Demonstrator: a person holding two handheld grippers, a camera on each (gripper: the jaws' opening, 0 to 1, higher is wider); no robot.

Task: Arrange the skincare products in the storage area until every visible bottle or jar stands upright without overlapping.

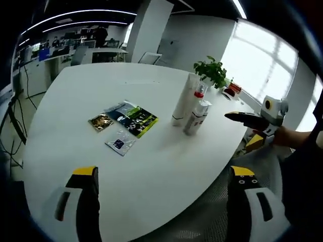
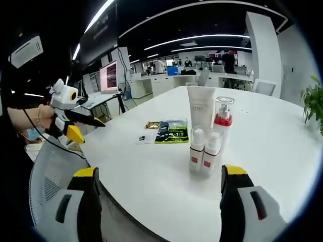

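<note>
A tall white tube (image 2: 201, 108) stands upright on the white table (image 2: 272, 151). Beside it is a clear pump bottle with a red collar (image 2: 222, 121), and two small white bottles with red labels (image 2: 203, 153) stand in front, close together. In the left gripper view the same tube (image 1: 182, 100) and bottles (image 1: 197, 116) cluster right of centre. Flat sachets (image 1: 123, 123) lie on the table to their left. My left gripper (image 1: 164, 201) is open and empty, short of the table's near edge. My right gripper (image 2: 161, 204) is also open and empty, well back from the bottles.
A potted plant (image 1: 212, 71) stands behind the bottles near the windows. A grey mesh chair (image 2: 50, 186) sits at the table's edge below my right gripper. Desks and monitors (image 2: 108, 75) fill the room beyond. The right gripper (image 1: 252, 123) shows at the table's right edge.
</note>
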